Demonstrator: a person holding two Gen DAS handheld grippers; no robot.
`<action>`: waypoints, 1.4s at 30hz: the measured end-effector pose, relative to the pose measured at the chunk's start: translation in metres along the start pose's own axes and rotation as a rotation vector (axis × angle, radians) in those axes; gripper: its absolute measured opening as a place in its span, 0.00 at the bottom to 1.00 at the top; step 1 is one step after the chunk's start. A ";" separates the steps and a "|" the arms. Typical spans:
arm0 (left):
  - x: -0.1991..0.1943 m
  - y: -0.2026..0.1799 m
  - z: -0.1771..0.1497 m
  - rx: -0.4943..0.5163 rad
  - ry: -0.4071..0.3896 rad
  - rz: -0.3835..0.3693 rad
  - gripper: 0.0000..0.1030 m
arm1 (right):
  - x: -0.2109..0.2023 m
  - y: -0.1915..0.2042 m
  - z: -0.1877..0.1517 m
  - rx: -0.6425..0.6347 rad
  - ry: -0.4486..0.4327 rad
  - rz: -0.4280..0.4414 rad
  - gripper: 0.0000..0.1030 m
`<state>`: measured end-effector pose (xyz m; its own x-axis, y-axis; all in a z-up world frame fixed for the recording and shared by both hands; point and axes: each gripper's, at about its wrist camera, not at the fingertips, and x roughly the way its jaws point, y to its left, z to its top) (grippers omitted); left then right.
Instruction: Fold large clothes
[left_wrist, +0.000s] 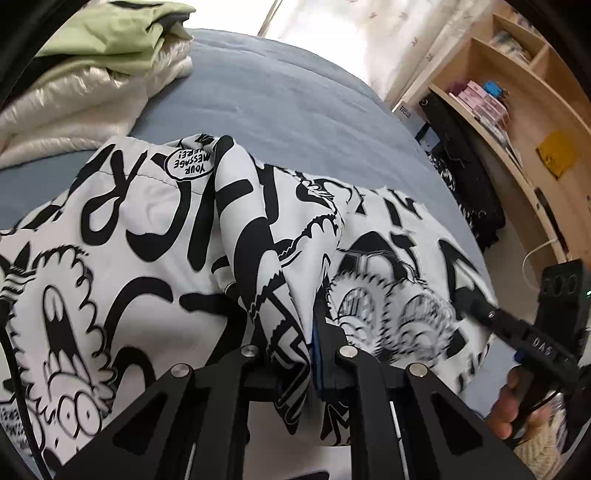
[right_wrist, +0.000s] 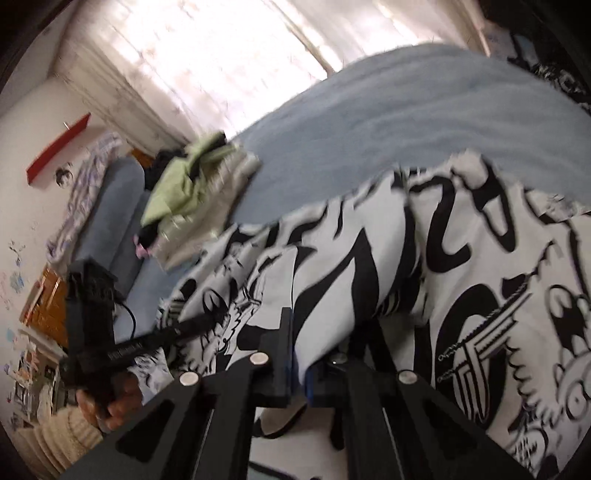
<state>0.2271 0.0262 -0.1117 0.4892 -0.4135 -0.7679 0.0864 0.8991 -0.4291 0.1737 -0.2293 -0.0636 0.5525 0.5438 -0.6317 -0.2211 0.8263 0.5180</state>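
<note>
- one large white garment (left_wrist: 147, 229) printed with black cartoon faces and big letters lies spread and rumpled on the blue bed (left_wrist: 280, 92).
- a speech bubble on it reads "your message here!".
- left gripper (left_wrist: 295, 354) is clamped on a raised fold of it; right gripper (right_wrist: 299, 362) likewise pinches its cloth.
- two folded pieces are stacked beyond: a green garment (left_wrist: 110, 40) on a cream jacket (left_wrist: 74, 110).
</note>
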 end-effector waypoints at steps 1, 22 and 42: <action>0.004 0.000 -0.007 0.011 0.016 0.026 0.09 | 0.000 -0.002 -0.004 -0.005 0.003 -0.027 0.04; -0.055 -0.027 -0.048 0.143 -0.175 0.252 0.41 | -0.025 0.061 -0.040 -0.261 -0.098 -0.354 0.41; 0.031 0.016 -0.006 0.070 -0.077 0.401 0.36 | 0.060 -0.023 0.010 -0.153 -0.044 -0.455 0.25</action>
<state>0.2385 0.0270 -0.1449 0.5594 -0.0188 -0.8287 -0.0668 0.9955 -0.0677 0.2198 -0.2170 -0.1079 0.6536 0.1177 -0.7477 -0.0629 0.9929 0.1014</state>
